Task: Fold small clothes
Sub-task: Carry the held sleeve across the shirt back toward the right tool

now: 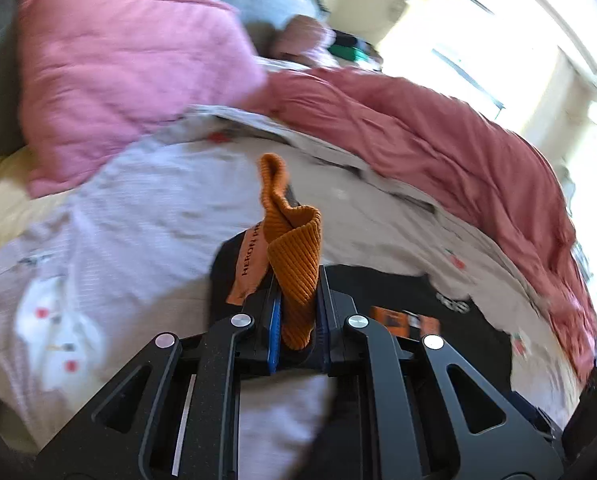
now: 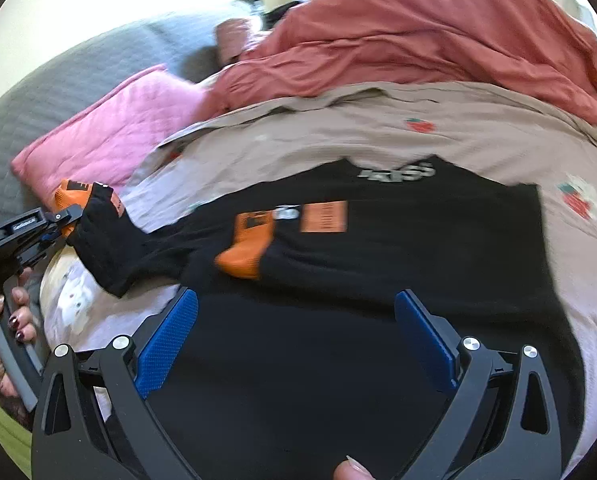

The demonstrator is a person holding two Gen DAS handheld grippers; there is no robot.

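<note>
Item one: my left hand-held gripper (image 1: 296, 312), jaws pressed together on the orange ribbed cuff (image 1: 294, 264) of a black-and-orange sock (image 2: 102, 240); in the left wrist view the cuff stands up from between the blue pads toward 12 o'clock, and a lettered orange band sits just beside it at 10 o'clock. In the right wrist view this sock hangs from the gripper at 9 o'clock, its black foot trailing onto the bed. Item two: my right hand-held gripper (image 2: 296, 344), jaws spread wide with nothing between the pads, poised over a black T-shirt (image 2: 378, 280) laid flat. Item three: second sock (image 2: 250, 248), orange heel showing, lying on the shirt toward 11 o'clock from the right gripper. Item four: beige strawberry-print sheet (image 2: 378, 128) under the shirt. Item five: pink pillow (image 1: 118, 68) at 10 o'clock and rumpled red blanket (image 1: 438, 140) at 1 o'clock in the left wrist view. Item six: a hand (image 2: 2, 340) with dark-painted nails gripping the left gripper's handle.
</note>
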